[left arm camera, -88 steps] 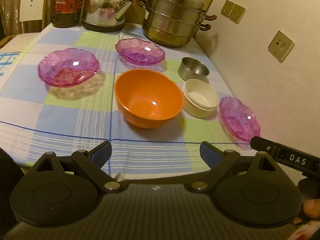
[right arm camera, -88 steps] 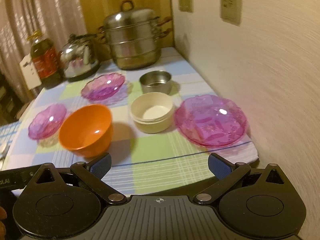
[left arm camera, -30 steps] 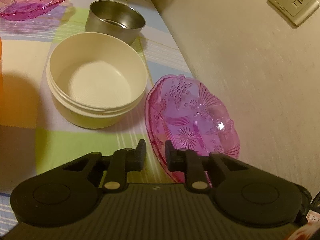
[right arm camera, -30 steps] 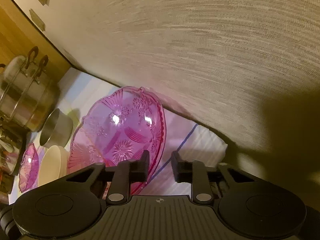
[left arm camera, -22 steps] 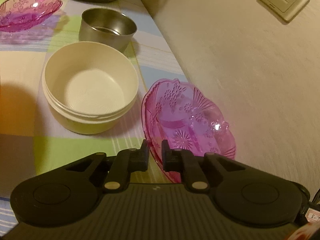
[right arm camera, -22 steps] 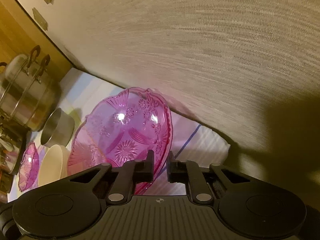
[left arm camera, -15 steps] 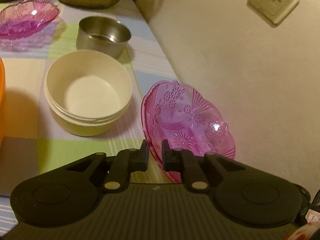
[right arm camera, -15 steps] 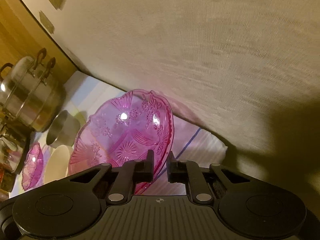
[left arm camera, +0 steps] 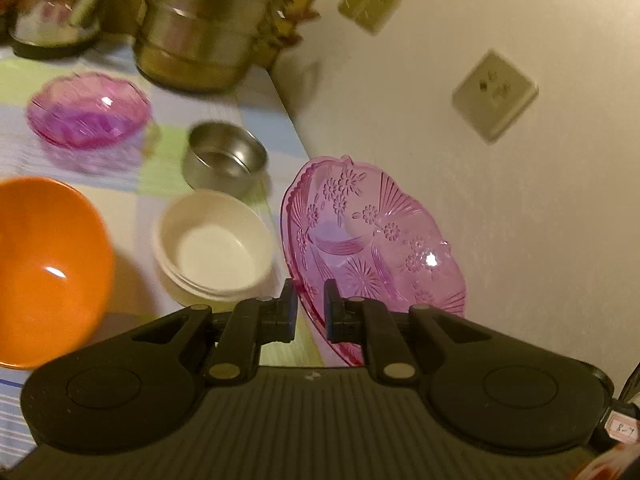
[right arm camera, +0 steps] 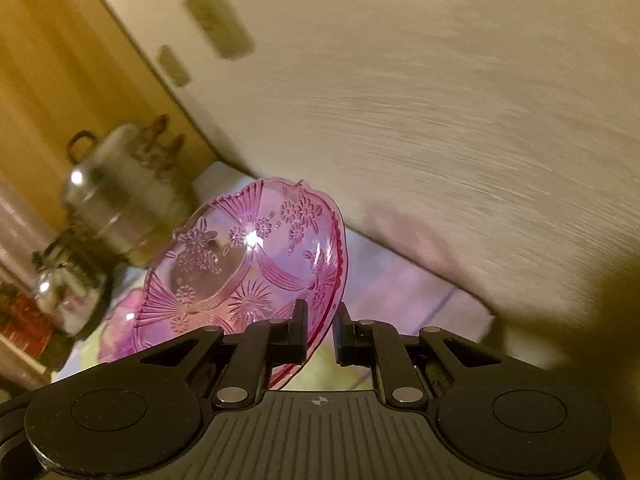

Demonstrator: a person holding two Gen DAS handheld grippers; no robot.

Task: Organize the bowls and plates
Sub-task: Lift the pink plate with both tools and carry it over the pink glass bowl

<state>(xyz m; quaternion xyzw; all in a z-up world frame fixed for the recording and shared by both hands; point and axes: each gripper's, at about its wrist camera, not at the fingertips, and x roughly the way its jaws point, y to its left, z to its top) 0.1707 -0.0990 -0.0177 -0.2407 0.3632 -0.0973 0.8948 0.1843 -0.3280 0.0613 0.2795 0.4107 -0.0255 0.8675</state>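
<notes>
A large pink glass plate [left arm camera: 372,240] with a flower pattern is lifted off the table, held by both grippers on opposite rims. My left gripper [left arm camera: 309,312] is shut on its near rim. My right gripper [right arm camera: 321,332] is shut on the other rim of the plate [right arm camera: 240,264], which tilts up to the left. Below on the checked tablecloth [left arm camera: 120,176] stand a cream bowl [left arm camera: 214,246], an orange bowl [left arm camera: 44,268], a small steel bowl [left arm camera: 224,158] and a smaller pink glass dish [left arm camera: 86,110].
A steel steamer pot [left arm camera: 208,36] and a kettle [left arm camera: 56,12] stand at the back of the table. The wall [left arm camera: 480,160] with sockets runs close along the right side. Another pink dish [right arm camera: 122,320] shows under the lifted plate.
Both grippers closed on the big pink plate's rims and have raised it off the table. The view has risen and pulled back, so more of the table shows.
</notes>
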